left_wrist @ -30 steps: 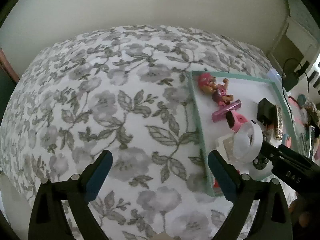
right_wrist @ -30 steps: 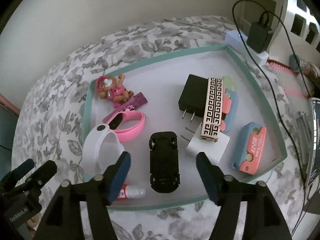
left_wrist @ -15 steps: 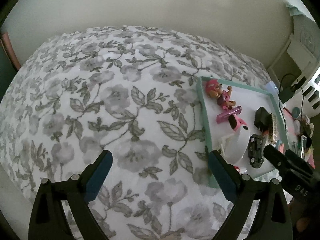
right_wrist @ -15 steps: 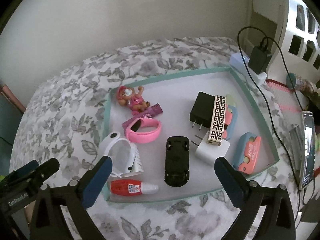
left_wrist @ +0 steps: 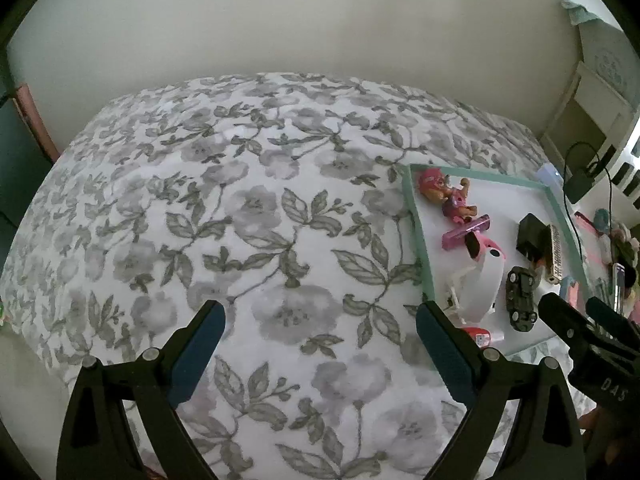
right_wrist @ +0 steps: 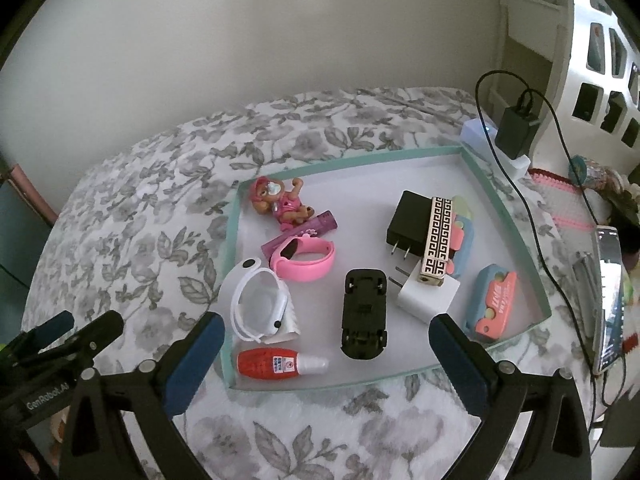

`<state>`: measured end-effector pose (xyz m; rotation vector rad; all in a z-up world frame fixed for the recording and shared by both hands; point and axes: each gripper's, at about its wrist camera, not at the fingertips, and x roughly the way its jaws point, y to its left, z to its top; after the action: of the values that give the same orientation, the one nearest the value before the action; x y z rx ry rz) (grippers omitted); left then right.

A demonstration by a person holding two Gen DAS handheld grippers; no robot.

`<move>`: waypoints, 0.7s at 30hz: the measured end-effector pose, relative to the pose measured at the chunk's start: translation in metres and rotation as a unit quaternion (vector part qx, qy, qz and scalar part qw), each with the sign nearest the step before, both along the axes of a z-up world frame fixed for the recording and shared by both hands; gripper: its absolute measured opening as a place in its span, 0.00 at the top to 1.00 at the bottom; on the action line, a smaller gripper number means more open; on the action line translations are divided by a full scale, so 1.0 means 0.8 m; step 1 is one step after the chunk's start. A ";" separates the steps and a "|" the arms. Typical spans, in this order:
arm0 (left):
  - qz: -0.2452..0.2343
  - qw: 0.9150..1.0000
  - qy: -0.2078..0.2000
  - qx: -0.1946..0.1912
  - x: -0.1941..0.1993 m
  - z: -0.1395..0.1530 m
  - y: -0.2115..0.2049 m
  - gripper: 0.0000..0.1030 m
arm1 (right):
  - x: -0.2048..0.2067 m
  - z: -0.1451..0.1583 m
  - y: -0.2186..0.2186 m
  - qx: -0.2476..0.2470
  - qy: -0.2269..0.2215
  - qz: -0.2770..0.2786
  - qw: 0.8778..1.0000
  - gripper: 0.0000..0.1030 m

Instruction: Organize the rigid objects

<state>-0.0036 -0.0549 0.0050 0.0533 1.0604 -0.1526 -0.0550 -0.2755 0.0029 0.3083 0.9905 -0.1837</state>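
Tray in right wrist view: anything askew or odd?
Yes. The black toy car lies upside down in the teal tray, underside and wheels up. The gold patterned lighter lies stacked across the black charger and the white charger. Nothing looks spilled or broken.

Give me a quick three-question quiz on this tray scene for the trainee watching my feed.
1. True or false: the right claw is shut on the black toy car.
2. Which item lies nearest the tray's near left corner? A) red bottle B) pink band C) black charger
3. Fill in: the patterned gold bar rests partly on the white ____.

Key:
1. False; both it and the left claw are open and empty.
2. A.
3. Charger.
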 end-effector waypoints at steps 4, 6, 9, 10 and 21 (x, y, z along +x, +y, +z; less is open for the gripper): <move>0.005 1.000 0.001 -0.009 -0.001 0.001 0.005 0.06 | -0.004 0.003 0.004 -0.001 -0.002 0.002 1.000 0.00; 0.013 1.000 0.003 -0.006 -0.003 0.001 0.007 0.06 | -0.006 0.004 0.005 -0.002 -0.005 0.003 1.000 0.00; 0.014 1.000 0.003 -0.013 -0.004 0.002 0.012 0.06 | -0.007 0.007 0.008 -0.007 -0.006 0.005 1.000 0.00; 0.014 1.000 0.003 -0.018 -0.004 0.003 0.013 0.06 | -0.007 0.008 0.009 -0.009 -0.007 0.004 1.000 0.00; 0.027 1.000 0.008 -0.012 -0.003 0.002 0.019 0.06 | -0.008 0.010 0.013 -0.017 -0.005 0.010 1.000 0.00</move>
<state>-0.0057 -0.0397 0.0063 0.0013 1.0746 -0.1161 -0.0613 -0.2654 0.0112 0.2669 0.9791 -0.1807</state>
